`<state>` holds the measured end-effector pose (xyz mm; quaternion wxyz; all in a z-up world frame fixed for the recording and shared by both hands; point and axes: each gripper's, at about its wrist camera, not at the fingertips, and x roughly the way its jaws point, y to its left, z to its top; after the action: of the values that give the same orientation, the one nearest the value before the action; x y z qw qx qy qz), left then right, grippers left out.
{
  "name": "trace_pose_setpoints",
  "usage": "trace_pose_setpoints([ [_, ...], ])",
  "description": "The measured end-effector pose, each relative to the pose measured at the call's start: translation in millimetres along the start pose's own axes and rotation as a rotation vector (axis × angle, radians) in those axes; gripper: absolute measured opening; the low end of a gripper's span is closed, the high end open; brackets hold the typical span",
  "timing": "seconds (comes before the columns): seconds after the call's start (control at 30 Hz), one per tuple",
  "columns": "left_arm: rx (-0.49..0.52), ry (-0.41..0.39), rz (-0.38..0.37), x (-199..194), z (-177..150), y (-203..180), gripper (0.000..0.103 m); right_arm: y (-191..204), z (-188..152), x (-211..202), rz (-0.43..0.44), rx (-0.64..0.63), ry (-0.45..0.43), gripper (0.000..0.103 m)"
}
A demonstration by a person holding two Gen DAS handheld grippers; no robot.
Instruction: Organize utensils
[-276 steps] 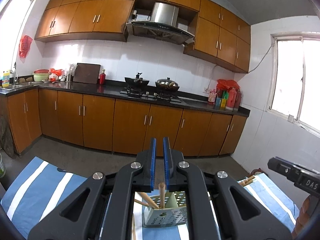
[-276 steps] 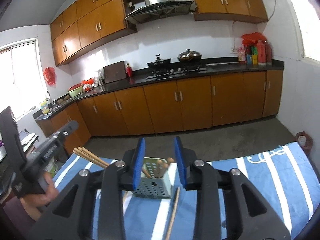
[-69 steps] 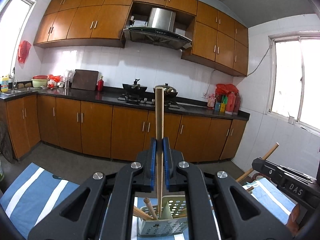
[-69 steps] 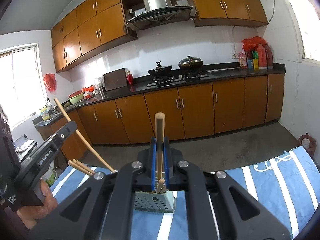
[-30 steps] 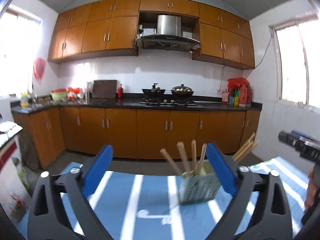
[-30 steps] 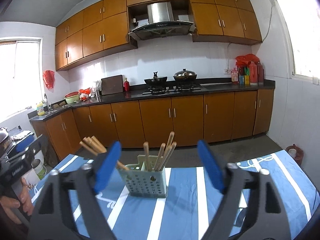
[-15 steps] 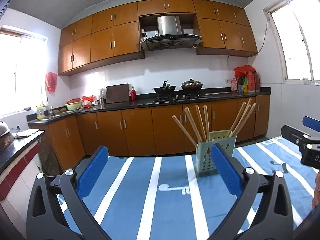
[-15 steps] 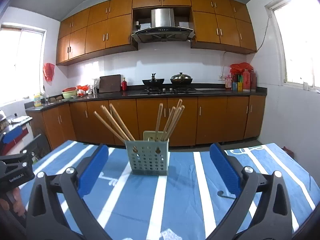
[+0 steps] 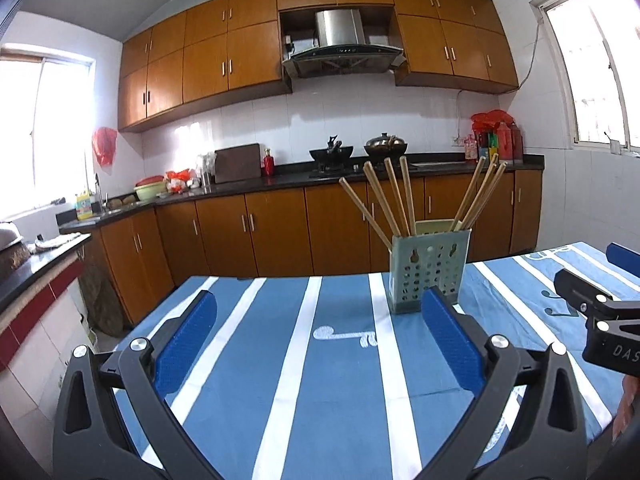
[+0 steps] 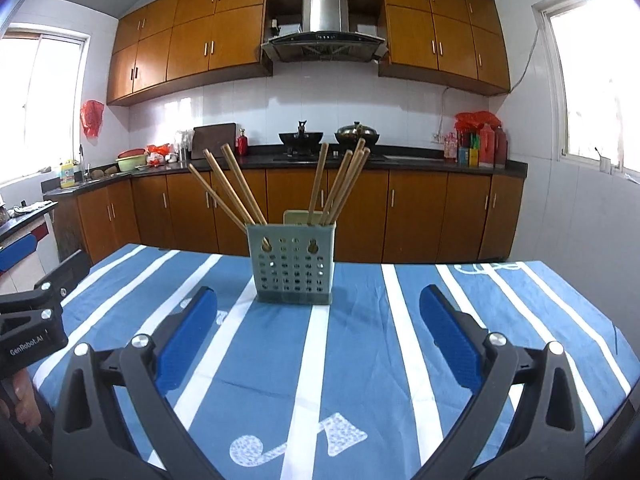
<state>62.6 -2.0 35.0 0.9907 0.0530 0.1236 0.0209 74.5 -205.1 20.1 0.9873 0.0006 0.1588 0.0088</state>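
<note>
Kitchen with wood cabinets (image 10: 200, 48), hood, dark counter along the back wall; none of it is in play. Table (image 10: 360, 380) under a blue striped cloth fills the foreground, and no loose utensils show on the visible cloth in either view, so the sorting looks finished or close to it. Holder (image 10: 294, 270), a perforated pale box, stands upright toward the far middle of the table, likely put there so both hands can reach it. Chopsticks (image 10: 236, 194) stand in the holder, ends up, leaning in two fans, left and right, probably because a divider splits it, though the inside is hidden. Left gripper (image 9: 320, 344) hangs low over the near cloth, jaws wide, nothing between them; holder sits ahead and to its right. Right gripper (image 10: 318, 336) is likewise spread wide and empty, well short of the holder, squarely facing it. Both held back and apart reads as a rest pose.
</note>
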Motion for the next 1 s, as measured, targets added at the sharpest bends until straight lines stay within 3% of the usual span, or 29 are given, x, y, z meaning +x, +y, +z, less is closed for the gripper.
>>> trace_pose_setpoints([
  [1.0, -0.032, 0.079, -0.023, 8.6, -16.1, -4.9, 0.101, -7.2, -14.1, 14.7, -0.012, 0.031, 0.049, 0.099],
])
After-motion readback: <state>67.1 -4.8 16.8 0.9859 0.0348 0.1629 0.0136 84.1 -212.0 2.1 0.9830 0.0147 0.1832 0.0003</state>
